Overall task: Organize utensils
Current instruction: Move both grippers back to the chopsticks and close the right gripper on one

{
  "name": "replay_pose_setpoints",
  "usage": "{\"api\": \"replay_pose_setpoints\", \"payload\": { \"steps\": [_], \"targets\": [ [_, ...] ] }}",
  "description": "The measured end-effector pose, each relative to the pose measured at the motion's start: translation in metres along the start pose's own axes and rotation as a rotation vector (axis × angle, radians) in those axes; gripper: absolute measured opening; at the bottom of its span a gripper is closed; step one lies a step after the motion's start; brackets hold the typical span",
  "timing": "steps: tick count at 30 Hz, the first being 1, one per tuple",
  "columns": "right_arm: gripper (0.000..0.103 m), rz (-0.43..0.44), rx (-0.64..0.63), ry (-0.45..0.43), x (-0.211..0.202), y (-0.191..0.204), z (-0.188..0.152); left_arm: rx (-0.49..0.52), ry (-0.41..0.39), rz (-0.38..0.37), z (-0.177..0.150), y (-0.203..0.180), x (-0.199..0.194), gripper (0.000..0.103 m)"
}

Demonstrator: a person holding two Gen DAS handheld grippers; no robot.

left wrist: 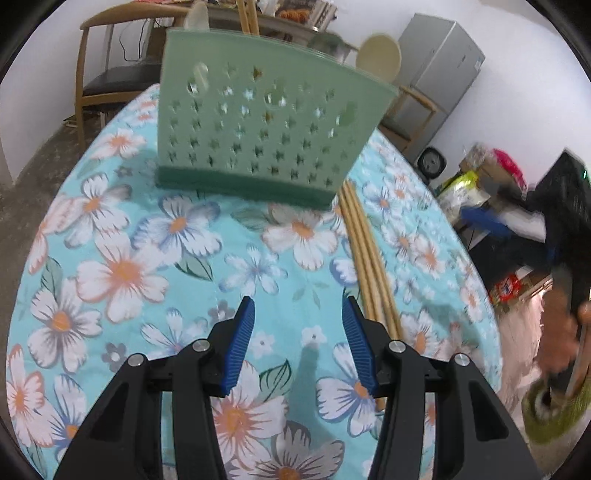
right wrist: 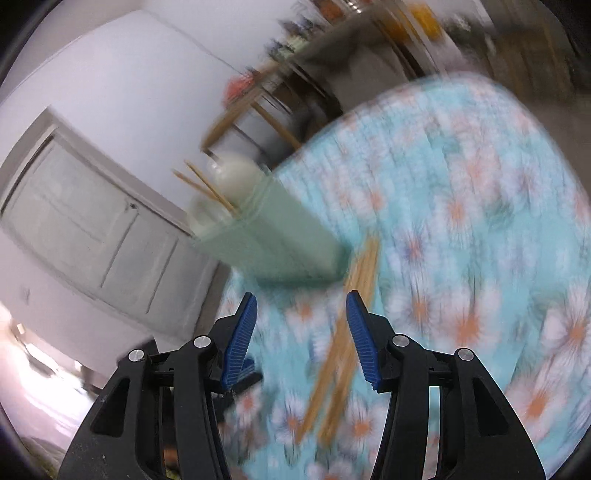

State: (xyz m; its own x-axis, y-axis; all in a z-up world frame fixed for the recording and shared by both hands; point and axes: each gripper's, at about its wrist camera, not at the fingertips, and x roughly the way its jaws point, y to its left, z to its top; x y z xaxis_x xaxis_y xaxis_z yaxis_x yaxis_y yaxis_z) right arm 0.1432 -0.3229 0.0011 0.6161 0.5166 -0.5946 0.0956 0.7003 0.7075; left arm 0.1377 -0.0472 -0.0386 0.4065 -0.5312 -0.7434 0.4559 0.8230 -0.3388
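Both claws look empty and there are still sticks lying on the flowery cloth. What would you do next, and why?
Probably lower the right gripper onto the loose chopsticks and close on one. Its jaws stand open and empty with the chopsticks lying on the tablecloth just beyond them, beside the green utensil holder, which already holds chopsticks and spoons. The view is blurred, so settle first.

We see white walls [left wrist: 480, 22], a dark concrete floor [left wrist: 33, 177], a wooden chair [left wrist: 107, 81], a grey refrigerator [left wrist: 439, 62] in the corner, and a pale panelled door [right wrist: 92, 229] behind the floral-clothed counter [left wrist: 110, 258].
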Motion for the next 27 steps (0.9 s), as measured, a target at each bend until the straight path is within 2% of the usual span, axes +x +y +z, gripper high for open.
{"api": "replay_pose_setpoints", "payload": {
  "steps": [5,17,25,27],
  "targets": [
    [0.033,0.049,0.173,0.067,0.024,-0.033,-0.03,0.009,0.061,0.032,-0.006,0.0,0.013,0.048],
    [0.019,0.023,0.214,0.112,0.064,-0.037,-0.029,0.007,0.079,0.048,-0.009,-0.001,0.021,0.048],
    [0.008,0.026,0.23,0.108,0.066,-0.04,-0.03,0.001,0.079,0.045,-0.008,0.0,0.022,0.048],
    [0.006,0.034,0.238,0.104,0.056,-0.052,-0.032,0.0,0.079,0.044,-0.008,0.001,0.021,0.048]
  ]
}}
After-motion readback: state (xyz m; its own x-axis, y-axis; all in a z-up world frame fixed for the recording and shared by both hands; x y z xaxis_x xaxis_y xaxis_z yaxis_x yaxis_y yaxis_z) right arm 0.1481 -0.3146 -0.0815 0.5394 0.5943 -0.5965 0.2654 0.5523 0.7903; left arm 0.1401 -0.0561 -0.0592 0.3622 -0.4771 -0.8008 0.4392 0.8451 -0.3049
